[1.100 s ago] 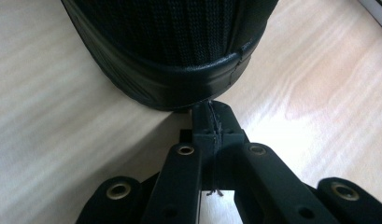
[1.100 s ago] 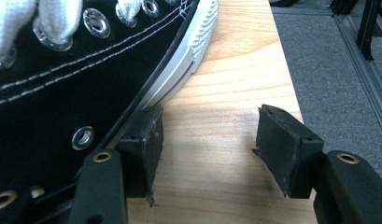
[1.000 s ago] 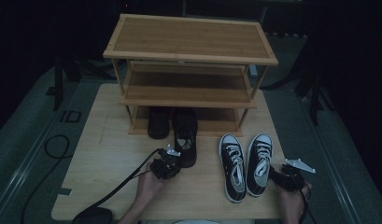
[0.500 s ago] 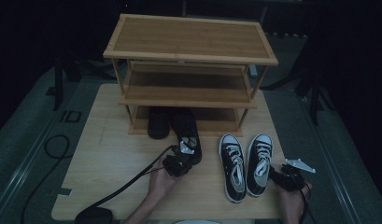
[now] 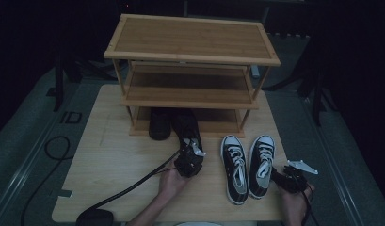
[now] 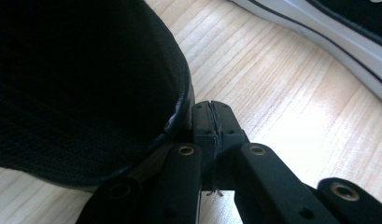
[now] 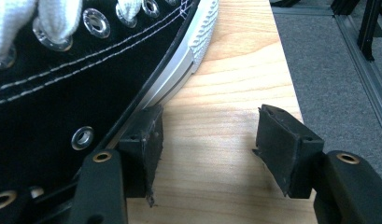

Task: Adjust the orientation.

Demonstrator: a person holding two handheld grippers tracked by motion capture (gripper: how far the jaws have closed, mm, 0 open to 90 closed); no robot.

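your left gripper (image 6: 212, 122) jaws pressed together, empty, beside heel of plain black shoe (image 5: 188, 129) | shoe's long axis toe-in under three-tier wooden rack (image 5: 192, 56) | your right gripper (image 7: 207, 140) jaws wide apart, one touching black-and-white canvas sneaker (image 7: 76, 88)

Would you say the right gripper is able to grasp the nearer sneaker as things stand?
Probably yes: the right gripper is open, one jaw already against the right sneaker, with only bare table between the jaws.
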